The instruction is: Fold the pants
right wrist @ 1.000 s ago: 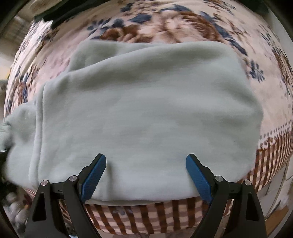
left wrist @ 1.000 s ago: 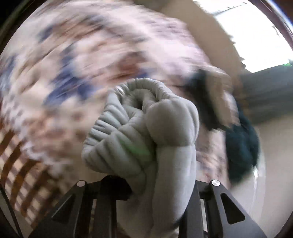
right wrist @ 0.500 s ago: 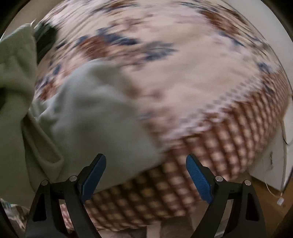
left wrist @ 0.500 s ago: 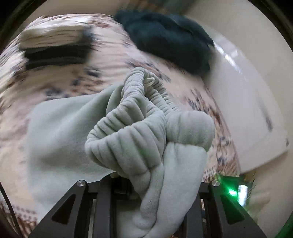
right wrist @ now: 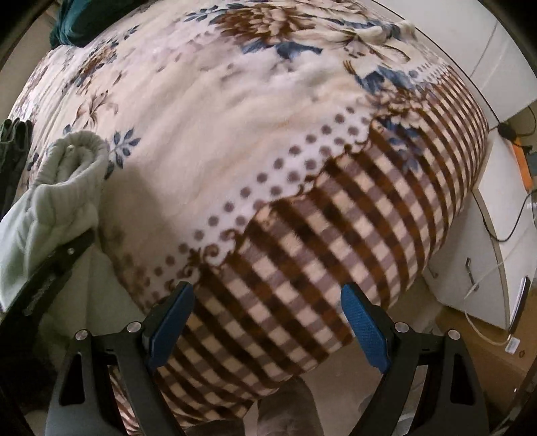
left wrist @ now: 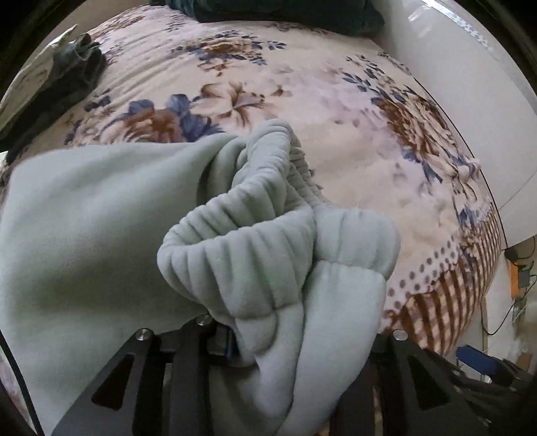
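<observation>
Pale green fleece pants lie partly spread on the floral blanket. Their ribbed waistband is bunched up in front of my left gripper. That gripper's jaws are opening, with the fabric still pinched between them; one blue pad shows beside the cloth. In the right wrist view the same bunch of pants is at the far left, with the left gripper's black frame under it. My right gripper stands open and holds nothing, above the blanket's checked border, well right of the pants.
A dark teal garment lies at the head of the bed. A pile of dark clothes lies at the left. A white panel runs along the bed's right side. White drawers with cables stand past the bed's corner.
My left gripper has carried the bunched waistband across the bed and rolled. My right gripper has swung off the spread pants, rightwards to the blanket's checked edge.
</observation>
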A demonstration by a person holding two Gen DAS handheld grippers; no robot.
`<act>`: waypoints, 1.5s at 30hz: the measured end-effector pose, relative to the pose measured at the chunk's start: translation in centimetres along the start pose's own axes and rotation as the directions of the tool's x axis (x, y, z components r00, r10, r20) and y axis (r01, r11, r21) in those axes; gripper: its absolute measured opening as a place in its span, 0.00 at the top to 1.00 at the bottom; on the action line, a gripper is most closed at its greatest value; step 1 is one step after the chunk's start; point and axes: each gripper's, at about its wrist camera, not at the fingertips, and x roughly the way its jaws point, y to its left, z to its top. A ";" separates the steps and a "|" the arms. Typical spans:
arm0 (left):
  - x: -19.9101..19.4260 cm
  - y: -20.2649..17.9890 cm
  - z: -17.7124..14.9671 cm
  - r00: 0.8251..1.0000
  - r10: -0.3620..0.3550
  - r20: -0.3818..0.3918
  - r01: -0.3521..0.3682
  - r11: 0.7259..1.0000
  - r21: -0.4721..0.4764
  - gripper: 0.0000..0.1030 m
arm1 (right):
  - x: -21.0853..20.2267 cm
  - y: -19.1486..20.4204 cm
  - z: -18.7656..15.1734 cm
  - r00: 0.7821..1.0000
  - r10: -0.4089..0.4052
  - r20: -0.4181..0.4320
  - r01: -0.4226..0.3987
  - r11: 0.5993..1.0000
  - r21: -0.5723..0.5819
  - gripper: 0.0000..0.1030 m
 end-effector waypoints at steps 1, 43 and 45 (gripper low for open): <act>-0.3 0.3 -0.4 1.000 -0.007 0.005 0.007 1.000 -0.010 0.68 | 0.0 -0.2 0.3 1.000 0.011 -0.005 -0.011 1.000 -0.005 0.11; -11.1 20.2 -11.8 0.993 0.111 -0.029 -0.112 0.872 -0.477 0.00 | -8.8 19.7 1.4 0.975 0.061 -0.213 -0.189 0.728 -0.659 0.17; -11.8 21.1 -12.0 0.991 0.137 -0.004 -0.121 0.860 -0.496 0.00 | -10.5 23.6 0.0 0.978 0.033 -0.206 -0.181 0.624 -0.760 0.07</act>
